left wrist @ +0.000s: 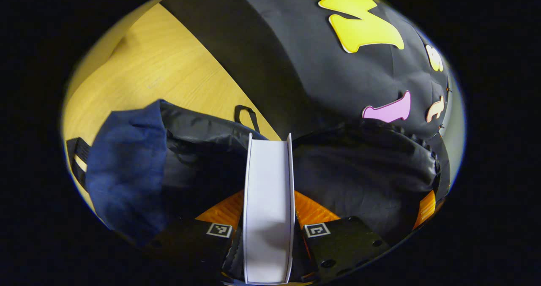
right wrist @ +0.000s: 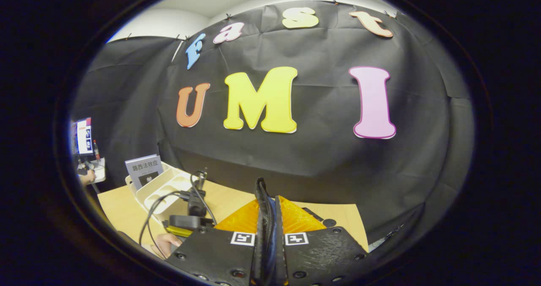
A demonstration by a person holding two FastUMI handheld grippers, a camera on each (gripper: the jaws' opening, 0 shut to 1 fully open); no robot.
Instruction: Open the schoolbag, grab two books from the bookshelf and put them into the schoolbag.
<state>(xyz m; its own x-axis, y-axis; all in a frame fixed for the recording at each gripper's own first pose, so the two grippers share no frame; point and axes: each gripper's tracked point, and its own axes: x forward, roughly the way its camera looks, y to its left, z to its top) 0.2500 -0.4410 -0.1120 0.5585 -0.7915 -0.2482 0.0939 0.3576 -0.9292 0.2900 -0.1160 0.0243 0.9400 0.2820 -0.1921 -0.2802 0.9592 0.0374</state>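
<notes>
- Pale wood-grain tabletop [left wrist: 169, 70] runs back to the black cloth wall [left wrist: 321, 74] of the booth, and the schoolbag lies on it close to that wall.
- In the left gripper view a white book [left wrist: 268, 205] stands edge-on between the fingers of the left gripper [left wrist: 268, 231], which are clamped on its two covers; its far end sits at the mouth of the schoolbag [left wrist: 363, 172].
- Dark, crinkled bag fabric spreads on both sides of the book, with a blue panel [left wrist: 127, 172] folded out to the left and a small black loop [left wrist: 246, 116] lying on the wood behind it.
- In the right gripper view the right gripper [right wrist: 268, 231] is pressed together on a black zippered edge of the bag [right wrist: 266, 210], which rises upright between its fingers.
- Farther off in that view, a white bookshelf [right wrist: 167, 186] stands on the table with one grey book [right wrist: 144, 170] upright in it.
- Beside the shelf sit the other gripper's black body and cable [right wrist: 192, 205], and a hand [right wrist: 167, 240] beneath.
- A side desk with a screen [right wrist: 84, 136] stands at the far left.
</notes>
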